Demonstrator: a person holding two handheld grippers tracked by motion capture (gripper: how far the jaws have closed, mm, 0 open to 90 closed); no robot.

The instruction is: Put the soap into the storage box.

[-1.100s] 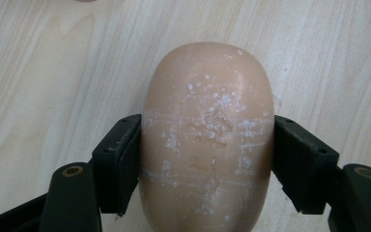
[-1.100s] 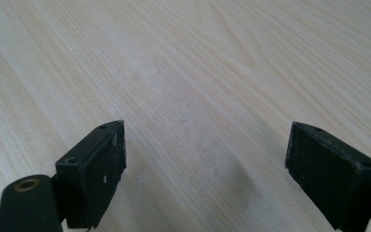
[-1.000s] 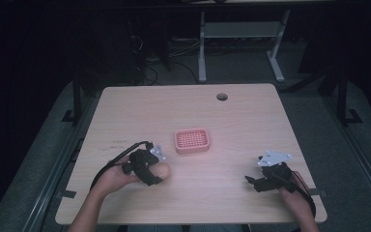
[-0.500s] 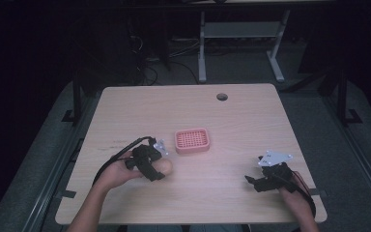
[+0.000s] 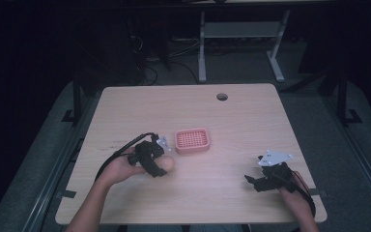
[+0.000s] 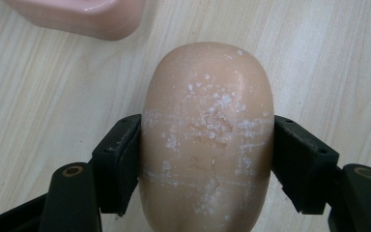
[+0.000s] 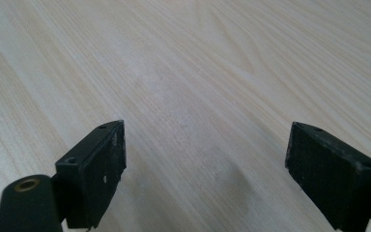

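Observation:
A tan oval bar of soap [image 6: 207,130] with white scuffs sits between both black jaws of my left gripper [image 6: 206,164], which is shut on it. In the high view the soap [image 5: 166,165] lies at the table's front left, with my left gripper [image 5: 160,164] just left of the pink soap dish [image 5: 192,140]. A corner of that dish [image 6: 77,17] shows at the top of the left gripper view. My right gripper [image 5: 252,182] rests near the front right edge, open over bare wood [image 7: 207,164] with nothing between its jaws.
The light wooden table [image 5: 251,121] has a round cable hole [image 5: 221,96] near its far edge. A white desk frame [image 5: 236,43] stands on the dark floor behind. A black cable [image 5: 121,153] trails from my left gripper.
My left gripper has turned and shifted slightly with the soap beside the dish. The right gripper has stayed put.

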